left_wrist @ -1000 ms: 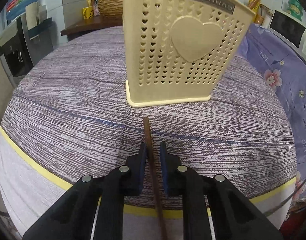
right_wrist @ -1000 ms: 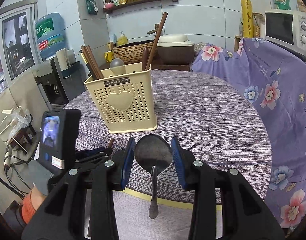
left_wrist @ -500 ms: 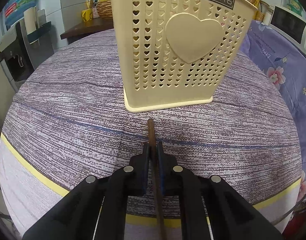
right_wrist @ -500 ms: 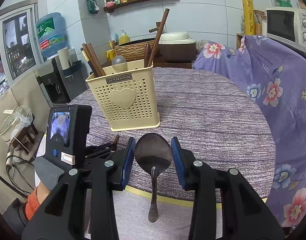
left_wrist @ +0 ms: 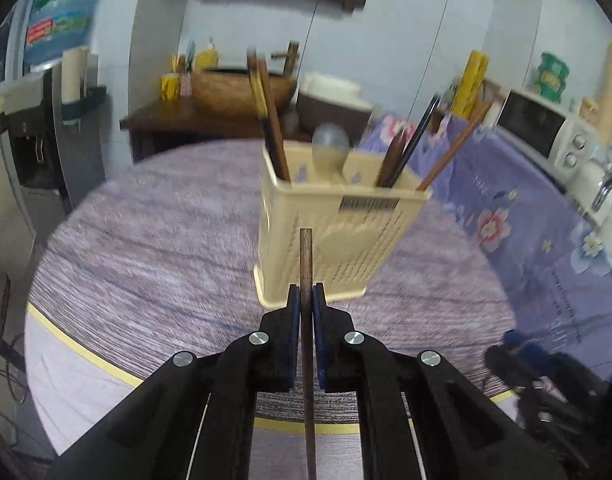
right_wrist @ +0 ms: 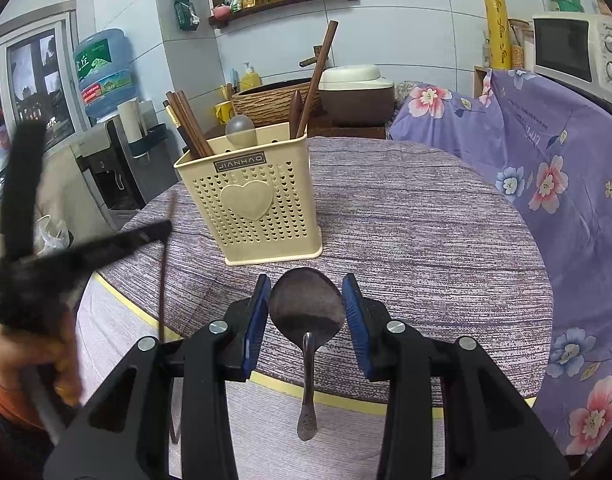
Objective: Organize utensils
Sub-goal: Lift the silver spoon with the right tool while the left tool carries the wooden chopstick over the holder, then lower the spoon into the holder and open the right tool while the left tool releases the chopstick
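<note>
A cream perforated utensil holder (left_wrist: pixel 338 236) (right_wrist: pixel 257 208) with a heart on its side stands on the round table and holds chopsticks, a spoon and wooden utensils. My left gripper (left_wrist: pixel 306 300) is shut on a brown chopstick (left_wrist: pixel 306 264), lifted above the table in front of the holder; it shows blurred at the left of the right wrist view (right_wrist: pixel 145 232). My right gripper (right_wrist: pixel 306 300) is open around the bowl of a metal spoon (right_wrist: pixel 306 308) that lies on the table near its front edge.
The table (right_wrist: pixel 426 220) has a purple woven cloth with a yellow border. A purple floral cloth (right_wrist: pixel 546 168) covers furniture at the right, with a microwave (right_wrist: pixel 578 52) behind. A side table with a basket (right_wrist: pixel 269 100) and a rice cooker (right_wrist: pixel 354 88) stands at the back.
My left gripper closed on the chopstick and lifted it off the table, rising and tilting so the holder's top now shows. The right gripper stays open around the spoon.
</note>
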`<state>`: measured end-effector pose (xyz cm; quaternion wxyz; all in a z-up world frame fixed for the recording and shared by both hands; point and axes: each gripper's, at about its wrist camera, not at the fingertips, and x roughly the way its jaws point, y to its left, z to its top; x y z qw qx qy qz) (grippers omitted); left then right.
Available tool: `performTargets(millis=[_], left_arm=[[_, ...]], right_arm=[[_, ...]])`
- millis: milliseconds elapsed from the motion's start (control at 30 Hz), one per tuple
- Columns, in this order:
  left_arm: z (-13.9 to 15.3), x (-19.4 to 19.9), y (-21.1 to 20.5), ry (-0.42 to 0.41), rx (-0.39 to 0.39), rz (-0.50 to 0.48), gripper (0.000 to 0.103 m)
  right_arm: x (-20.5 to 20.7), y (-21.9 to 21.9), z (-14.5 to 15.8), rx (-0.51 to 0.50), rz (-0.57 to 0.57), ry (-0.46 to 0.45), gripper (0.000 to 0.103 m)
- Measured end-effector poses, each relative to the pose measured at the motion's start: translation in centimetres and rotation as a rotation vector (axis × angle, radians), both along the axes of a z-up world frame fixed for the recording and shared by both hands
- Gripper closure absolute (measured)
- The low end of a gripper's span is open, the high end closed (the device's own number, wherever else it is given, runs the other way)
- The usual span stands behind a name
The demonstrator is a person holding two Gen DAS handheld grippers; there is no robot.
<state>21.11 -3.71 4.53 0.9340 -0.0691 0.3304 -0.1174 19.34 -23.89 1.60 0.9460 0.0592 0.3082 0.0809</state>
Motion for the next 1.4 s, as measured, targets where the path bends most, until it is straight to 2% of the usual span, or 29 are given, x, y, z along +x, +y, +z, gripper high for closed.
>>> performTargets(millis=[167,467,733,867,1000,1067,1167,1300,1400], left_arm=[[3.3,-1.5,1.4,-0.088,0.0,-0.002,0.095],[3.2,-1.6,2.4,-0.088,-0.048,0.003,0.095],[5.0,-1.9,2.9,-0.139,-0.071,-0.015,0.095],[7.6,-0.9,2.9,-0.181,-0.094,-0.027,0.095],[12.7,0.1,2.9,-0.285,-0.091,-0.017,0.095],[15.8,0.9,2.9,-0.347,-0.091,0.008,0.095],[18.9,2.5,2.8,-0.427,-0.072,0.085,0.095],[19.4,5.6,1.6,-0.436,-0.073,0.114,0.095],[17.2,7.1,0.8,-0.431,-0.043,0.131,0.095]], right_arm=[[-0.1,0.3,0.3,0.009,0.008,-0.009,0.065],[0.1,0.7,0.3,0.024,0.028,-0.002,0.065],[0.9,0.7,1.7,0.063,0.062,-0.016,0.065],[2.4,1.3,4.3,0.072,0.1,-0.054,0.065],[4.3,2.3,10.1,0.032,0.098,-0.177,0.065],[5.8,2.7,13.4,0.035,0.098,-0.233,0.065],[8.2,3.3,16.6,0.021,0.073,-0.306,0.065],[11.6,4.4,17.5,-0.011,0.041,-0.346,0.065],[13.6,4.8,15.3,-0.011,0.023,-0.333,0.065]])
